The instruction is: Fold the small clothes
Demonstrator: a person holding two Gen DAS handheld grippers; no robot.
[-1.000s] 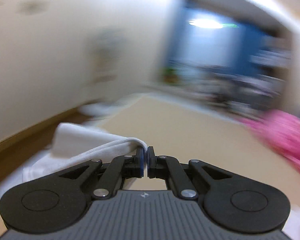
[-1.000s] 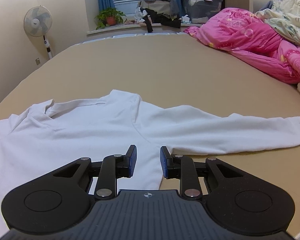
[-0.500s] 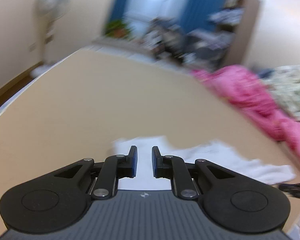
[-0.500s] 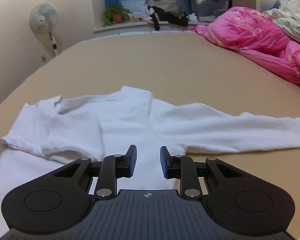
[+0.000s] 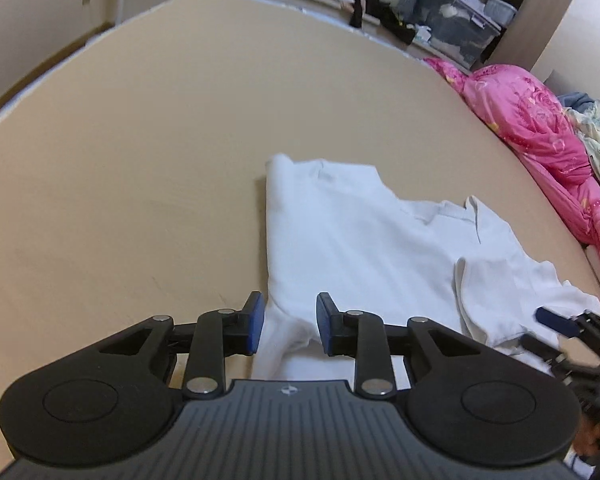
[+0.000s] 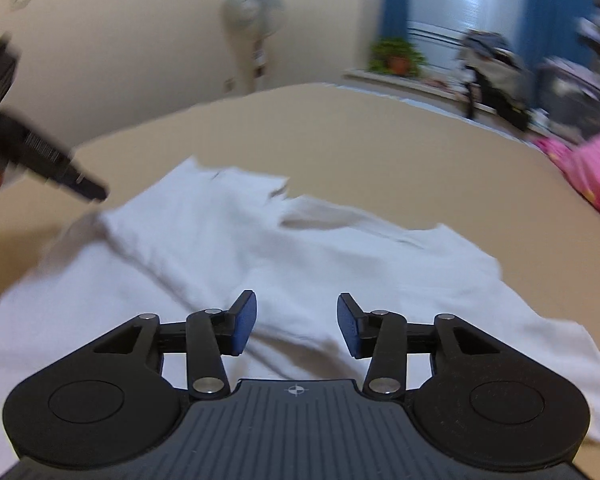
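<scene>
On the tan bed (image 5: 148, 168), a thin, limp white shirt (image 5: 352, 236) is spread half folded, best pinched at a hem or sleeve edge, while the left gripper (image 5: 290, 322) and right gripper (image 6: 296, 322), jaws just opened, are held empty above it.

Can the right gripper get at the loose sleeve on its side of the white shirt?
Probably yes. The right gripper is open and holds nothing, with the white shirt spread flat beneath it. Nothing lies between them, and the left gripper is on the opposite fold.
</scene>
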